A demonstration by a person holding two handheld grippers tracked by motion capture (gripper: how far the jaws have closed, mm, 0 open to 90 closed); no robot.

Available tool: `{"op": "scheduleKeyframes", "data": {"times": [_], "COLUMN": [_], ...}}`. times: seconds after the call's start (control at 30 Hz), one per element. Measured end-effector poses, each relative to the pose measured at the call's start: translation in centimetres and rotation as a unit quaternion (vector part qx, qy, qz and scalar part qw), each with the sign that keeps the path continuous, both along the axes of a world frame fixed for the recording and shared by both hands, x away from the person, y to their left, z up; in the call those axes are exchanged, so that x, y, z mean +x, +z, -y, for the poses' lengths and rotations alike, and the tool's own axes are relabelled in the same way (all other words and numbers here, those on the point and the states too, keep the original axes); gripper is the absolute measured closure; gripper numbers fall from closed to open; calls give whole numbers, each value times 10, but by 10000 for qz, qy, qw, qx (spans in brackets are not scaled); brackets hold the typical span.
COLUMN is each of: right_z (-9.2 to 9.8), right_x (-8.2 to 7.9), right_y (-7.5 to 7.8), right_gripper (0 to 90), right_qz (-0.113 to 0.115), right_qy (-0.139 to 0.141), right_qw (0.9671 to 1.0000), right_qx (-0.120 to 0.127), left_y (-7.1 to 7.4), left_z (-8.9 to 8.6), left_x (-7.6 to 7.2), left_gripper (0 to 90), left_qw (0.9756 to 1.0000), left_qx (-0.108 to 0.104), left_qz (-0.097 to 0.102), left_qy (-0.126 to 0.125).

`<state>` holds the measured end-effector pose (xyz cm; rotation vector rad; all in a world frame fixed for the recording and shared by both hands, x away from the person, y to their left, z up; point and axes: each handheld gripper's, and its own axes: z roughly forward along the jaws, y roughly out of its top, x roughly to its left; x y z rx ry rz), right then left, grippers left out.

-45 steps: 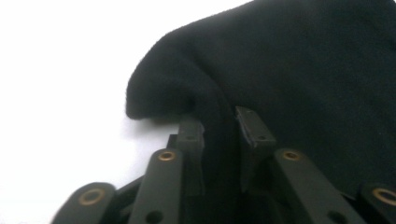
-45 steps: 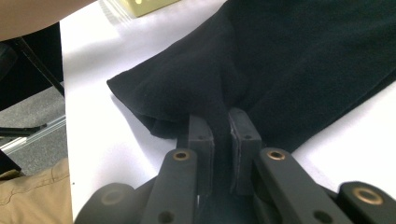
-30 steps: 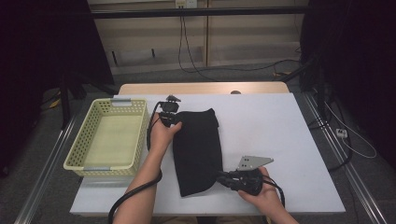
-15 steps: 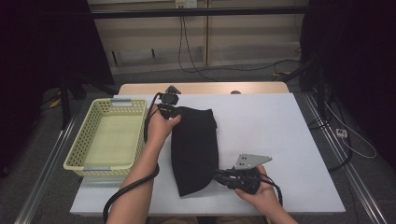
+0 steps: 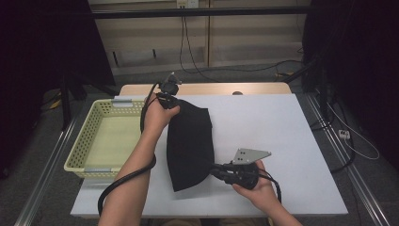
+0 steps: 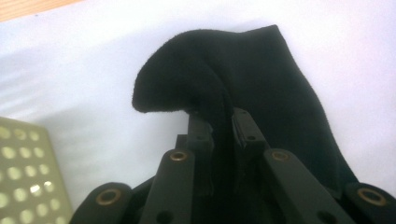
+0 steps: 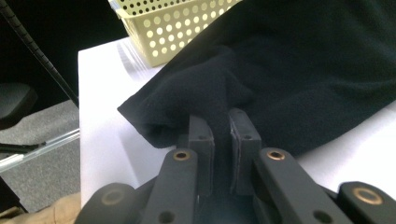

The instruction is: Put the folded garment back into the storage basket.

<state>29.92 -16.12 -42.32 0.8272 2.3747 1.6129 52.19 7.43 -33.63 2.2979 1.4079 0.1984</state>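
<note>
The person is lifting the black cloth (image 5: 190, 141) off the white table (image 5: 282, 122), one end in each gripper; I'd say the next move is carrying it over to the yellow basket (image 5: 77, 149) without slackening. The left gripper (image 5: 168, 100) is pinching the far corner, the right gripper (image 5: 217, 172) is clamping the near edge, fabric sandwiched between both pairs of jaws

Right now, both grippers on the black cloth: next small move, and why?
Probably lift a bit more and carry it left toward the yellow basket. The left gripper and right gripper each pinch an end of the black cloth, whose middle seems to rest on the table.
</note>
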Motion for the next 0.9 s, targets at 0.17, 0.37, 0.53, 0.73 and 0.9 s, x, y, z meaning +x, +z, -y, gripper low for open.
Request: {"op": "scheduleKeyframes", "data": {"times": [0.17,0.37,0.53,0.73,0.9], "right_z": [-8,-17,-20,-26,-31], "right_x": [2,2,3,5,8], "right_y": [1,2,6,8,10], "right_gripper": [823,823,823,824,823], "right_qz": [65,102,184,178,229], "right_qy": [15,59,54,47,36], "right_qw": [10000,9999,9997,9993,9989], "right_qx": [35,119,179,312,411], "left_y": [8,18,26,38,47], "left_z": [-6,-10,-15,-21,-21], "left_x": [2,2,2,4,5], "left_gripper": [804,805,805,805,805], "left_qw": [10000,9996,9994,9991,9987], "left_qx": [92,287,343,418,517], "left_qz": [-12,-15,-37,-24,27], "left_qy": [32,5,16,71,24]}}
